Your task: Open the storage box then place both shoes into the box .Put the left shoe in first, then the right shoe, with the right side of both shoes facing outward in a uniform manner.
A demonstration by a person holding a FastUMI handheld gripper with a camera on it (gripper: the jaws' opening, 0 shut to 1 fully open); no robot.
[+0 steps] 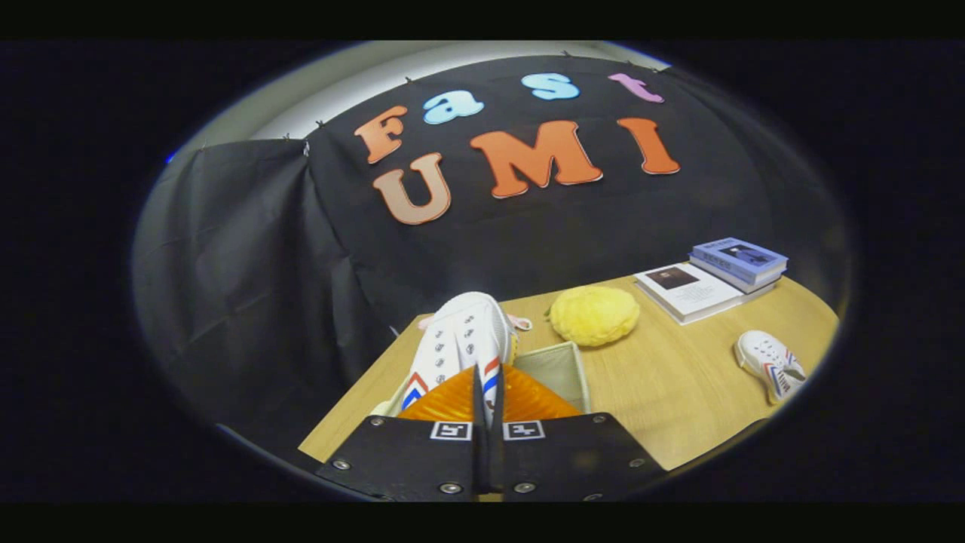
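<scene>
— White canvas, red and blue stripes: is that the shoe (461, 339) the gripper (486, 392) carries?

— Yes. Both fingers are pressed nearly together on the shoe's heel end, so the tongs stand narrow, clamped on it. Its toe points away, beyond the fingers, toward the booth's cloth wall.

— And the storage box (562, 369)?

— Open, with pale fabric walls. It sits near the bench's (663, 400) left edge, directly under the held shoe; one inner wall and a rim corner show just right of the fingers. Whether the shoe touches the box, I cannot tell.

— The second shoe (770, 364)?

— Lying on the bench close to its right edge, well apart from the box.

— Anything else on the wood?

— A yellow plush cushion (594, 314) just beyond the box, and toward the far right corner a white book (690, 290) with a blue book (739, 260) beside it, partly overlapping.
</scene>
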